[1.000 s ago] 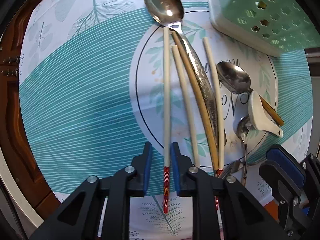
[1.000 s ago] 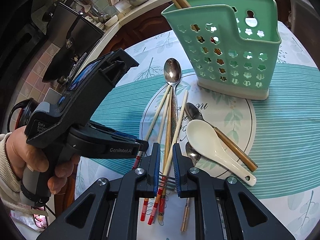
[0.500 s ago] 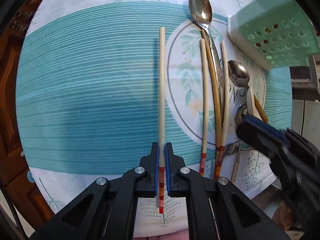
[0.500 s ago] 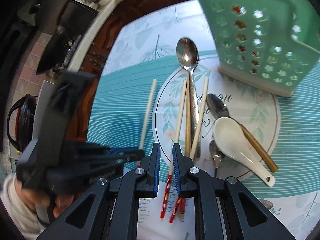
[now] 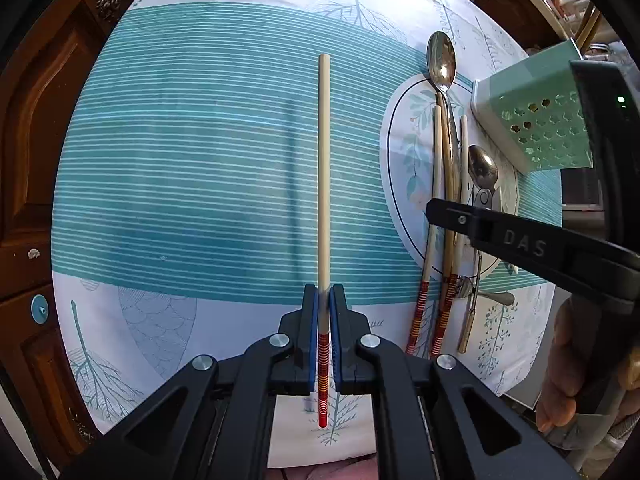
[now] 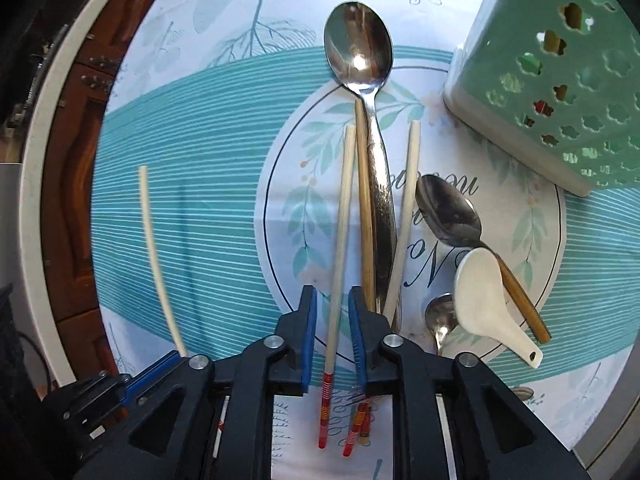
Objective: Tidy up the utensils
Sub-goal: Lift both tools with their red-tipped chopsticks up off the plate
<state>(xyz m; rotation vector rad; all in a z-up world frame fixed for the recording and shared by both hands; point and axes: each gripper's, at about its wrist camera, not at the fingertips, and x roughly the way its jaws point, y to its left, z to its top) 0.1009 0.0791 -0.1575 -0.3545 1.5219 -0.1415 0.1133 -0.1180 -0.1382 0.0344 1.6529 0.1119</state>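
Chopsticks are lying split: one (image 5: pixel 324 184) is being pinched in the clamped left gripper (image 5: pixel 324 320), another (image 6: pixel 340 236) is sitting untouched between the right gripper (image 6: pixel 332 320)'s jaws, which have just been opening, spoons (image 6: pixel 360 52) and green holder (image 6: pixel 560 92) lying ahead and rightward.

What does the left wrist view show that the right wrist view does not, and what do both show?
Only the left wrist view: the left hand-held gripper shut on a chopstick over the striped cloth, and a person's hand at the right edge.

Only the right wrist view: the right hand-held gripper, jaws just opening, astride a second chopstick without pressing it, and the white ceramic spoon.

Both: the large metal spoon, the green utensil holder and the held chopstick.
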